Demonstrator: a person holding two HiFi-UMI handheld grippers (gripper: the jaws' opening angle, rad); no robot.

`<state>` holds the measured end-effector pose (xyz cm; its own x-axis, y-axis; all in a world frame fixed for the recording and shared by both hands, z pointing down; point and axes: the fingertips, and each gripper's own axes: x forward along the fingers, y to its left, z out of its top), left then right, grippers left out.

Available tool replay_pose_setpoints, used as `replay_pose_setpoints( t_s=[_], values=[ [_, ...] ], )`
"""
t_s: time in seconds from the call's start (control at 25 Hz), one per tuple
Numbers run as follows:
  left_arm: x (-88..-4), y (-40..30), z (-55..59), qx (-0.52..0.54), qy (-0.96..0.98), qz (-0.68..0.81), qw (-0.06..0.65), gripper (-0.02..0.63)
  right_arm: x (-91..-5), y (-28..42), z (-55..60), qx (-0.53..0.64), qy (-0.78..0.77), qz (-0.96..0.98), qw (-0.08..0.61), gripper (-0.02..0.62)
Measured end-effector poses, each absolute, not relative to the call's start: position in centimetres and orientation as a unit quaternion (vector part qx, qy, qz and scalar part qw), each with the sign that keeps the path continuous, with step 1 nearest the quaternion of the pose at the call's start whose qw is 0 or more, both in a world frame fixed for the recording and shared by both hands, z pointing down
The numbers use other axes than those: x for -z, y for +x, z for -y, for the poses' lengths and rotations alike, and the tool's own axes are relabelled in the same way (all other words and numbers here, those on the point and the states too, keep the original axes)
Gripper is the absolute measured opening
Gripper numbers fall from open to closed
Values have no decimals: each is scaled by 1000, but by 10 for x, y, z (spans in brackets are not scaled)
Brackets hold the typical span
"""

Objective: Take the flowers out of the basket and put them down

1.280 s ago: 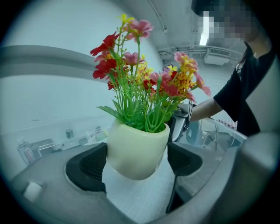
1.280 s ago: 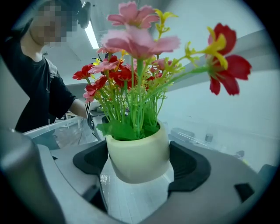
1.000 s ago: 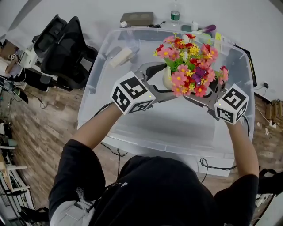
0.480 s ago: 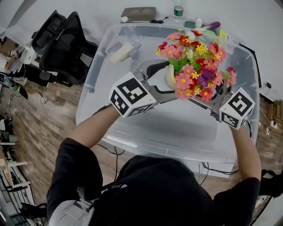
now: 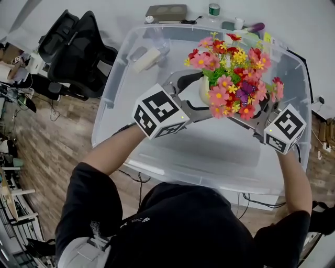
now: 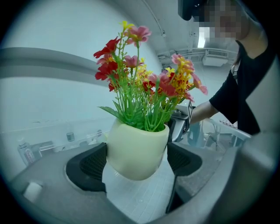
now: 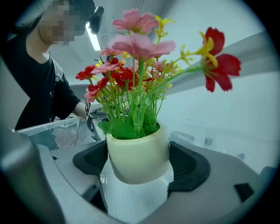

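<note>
Nearest to us, our two forearms reach forward over the near wall of the clear plastic bin [image 5: 157,166]. The left gripper [image 6: 136,162] has its black jaws pressed on either side of a cream pot [image 6: 136,151], and the right gripper [image 7: 138,162] clamps the same pot from the opposite side, so both tongs grip it at once. The pot sits upright between them, its rounded base showing clear above the bin's pale floor. Out of it rise the flowers [image 5: 231,84], a dense bunch of pink, red and yellow blooms on green stems that spreads wider than the pot and hides most of it from above. Farther in, a cream block [image 5: 146,59] lies near the bin's far left corner. Beyond the bin we see a flat brown box [image 5: 166,11] and a bottle [image 5: 213,10] on the white table, and to the left a black office chair [image 5: 78,49] stands on the wooden floor.
</note>
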<state>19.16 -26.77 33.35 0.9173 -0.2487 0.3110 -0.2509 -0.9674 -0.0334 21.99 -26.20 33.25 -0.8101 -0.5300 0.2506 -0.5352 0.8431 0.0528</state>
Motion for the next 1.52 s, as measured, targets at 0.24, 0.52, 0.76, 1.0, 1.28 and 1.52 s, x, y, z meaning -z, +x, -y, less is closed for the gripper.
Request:
replay_pose_setpoints(
  t_s=[0.24,0.52,0.76,1.0,1.28,1.52],
  values=[
    [-335,192,268,-158,979,129,8,442,-333,220,263,-6,278,952,131,445],
    [-337,191,267,-161,978,130,5,442,-338,220,262,-27,275,953,123,445],
    [-337,193,266,-158,979,128,5,442,-336,222,261,-20,278,952,126,445],
    [-336,192,266,-161,979,128,5,442,-334,221,260,-11,279,951,131,445],
    [-334,191,265,-160,979,128,10,442,-333,220,259,-22,278,953,122,445],
    [-336,191,265,-159,979,127,16,442,-334,220,259,-16,278,952,127,445]
  ],
)
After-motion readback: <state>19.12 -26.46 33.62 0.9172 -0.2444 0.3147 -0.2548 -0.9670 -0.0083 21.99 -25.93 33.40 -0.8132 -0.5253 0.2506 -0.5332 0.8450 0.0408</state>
